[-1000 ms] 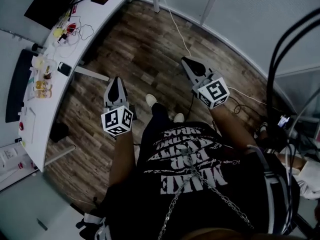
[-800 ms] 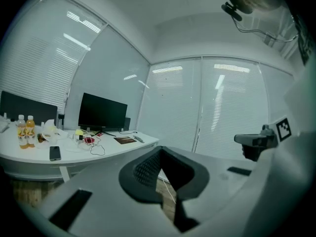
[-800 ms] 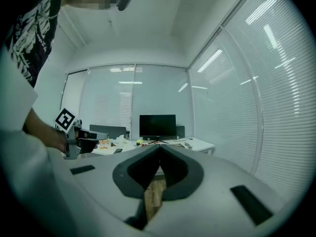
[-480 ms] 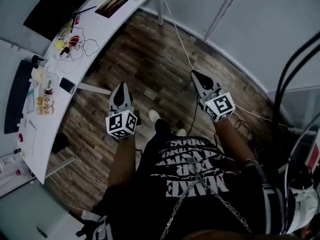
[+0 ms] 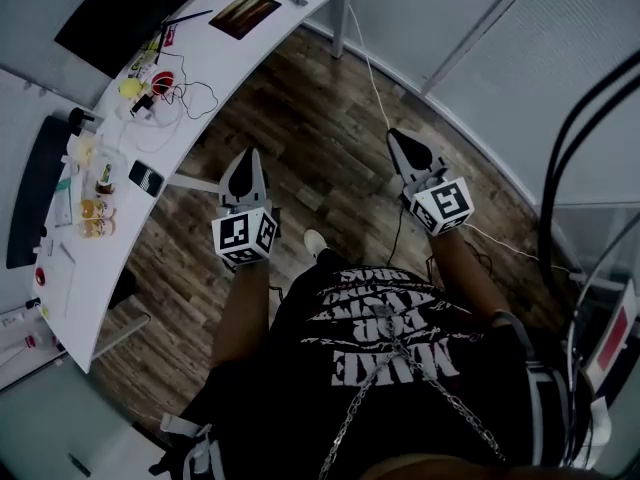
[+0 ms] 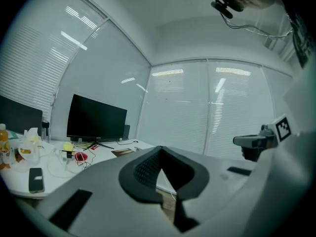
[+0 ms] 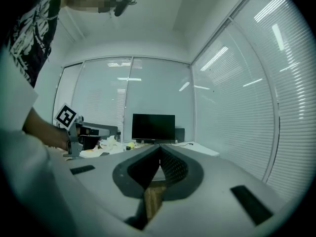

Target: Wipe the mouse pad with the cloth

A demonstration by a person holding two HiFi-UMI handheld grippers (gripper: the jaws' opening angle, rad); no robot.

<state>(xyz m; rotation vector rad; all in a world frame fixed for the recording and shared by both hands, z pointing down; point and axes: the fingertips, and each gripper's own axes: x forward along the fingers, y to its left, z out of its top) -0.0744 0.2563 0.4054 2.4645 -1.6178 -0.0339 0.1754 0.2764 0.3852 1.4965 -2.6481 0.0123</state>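
A dark rectangular pad with a brownish print (image 5: 245,13) lies near the far end of the white desk (image 5: 200,48); it also shows in the left gripper view as the pad (image 6: 123,152). I cannot pick out a cloth for certain; something crumpled and white (image 5: 82,150) lies among the clutter. My left gripper (image 5: 247,156) and right gripper (image 5: 395,135) are held level over the wood floor, apart from the desk. Both are shut and empty: the left gripper (image 6: 160,148) and the right gripper (image 7: 160,147) each show jaws meeting at the tip.
On the desk stand a black monitor (image 5: 120,8), a phone (image 5: 147,179), small bottles (image 5: 95,218), and red and yellow items with tangled cables (image 5: 160,78). A white cable (image 5: 365,58) runs across the floor. Glass walls with blinds (image 5: 520,38) close the room.
Both grippers have travelled forward together over the floor, still shut. The desk has shifted in the head view and more of its far end with the pad shows.
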